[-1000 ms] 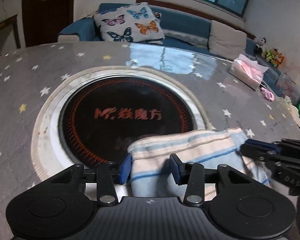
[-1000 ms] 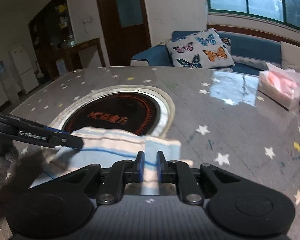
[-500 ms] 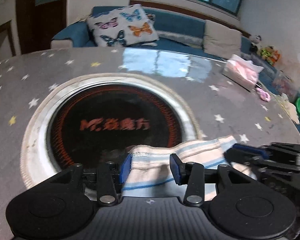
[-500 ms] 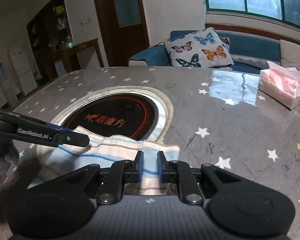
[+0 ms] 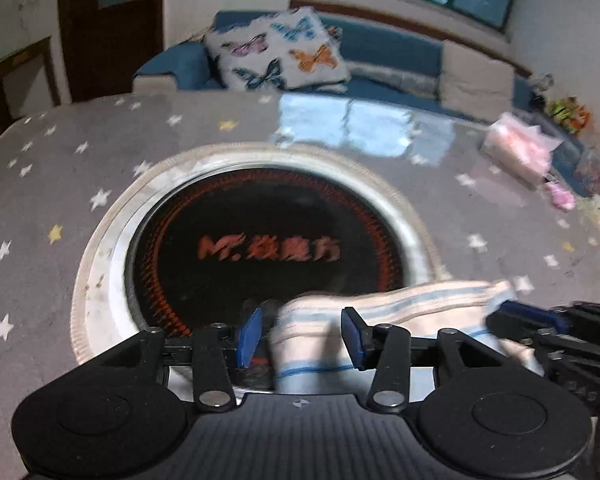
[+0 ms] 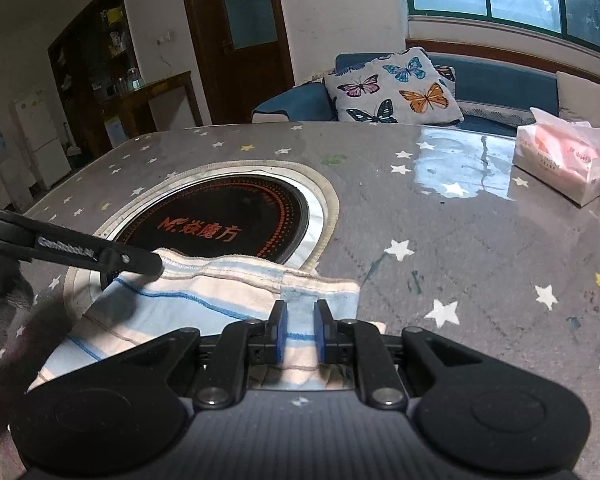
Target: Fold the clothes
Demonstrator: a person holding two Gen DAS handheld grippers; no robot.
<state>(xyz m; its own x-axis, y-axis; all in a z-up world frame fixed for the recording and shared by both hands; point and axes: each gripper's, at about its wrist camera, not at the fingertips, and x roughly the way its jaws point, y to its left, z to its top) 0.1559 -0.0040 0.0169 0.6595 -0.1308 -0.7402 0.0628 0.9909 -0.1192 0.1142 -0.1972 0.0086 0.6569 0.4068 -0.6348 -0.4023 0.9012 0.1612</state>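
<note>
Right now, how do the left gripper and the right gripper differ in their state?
The left gripper stands wide open around the striped cloth; the right gripper is nearly closed on its edge. The left is at the cloth's left corner, the right at its right corner. Both have blue pads.

both fisheye views sit low and close over the grey star-patterned worktop [image 5: 60, 184], looking past their own jaws toward the blue sofa [image 6: 500, 80]. they share the round black inset cooktop [image 5: 268, 248], striped cloth [image 6: 228, 292] and butterfly-print cushion [image 6: 392, 88].
</note>
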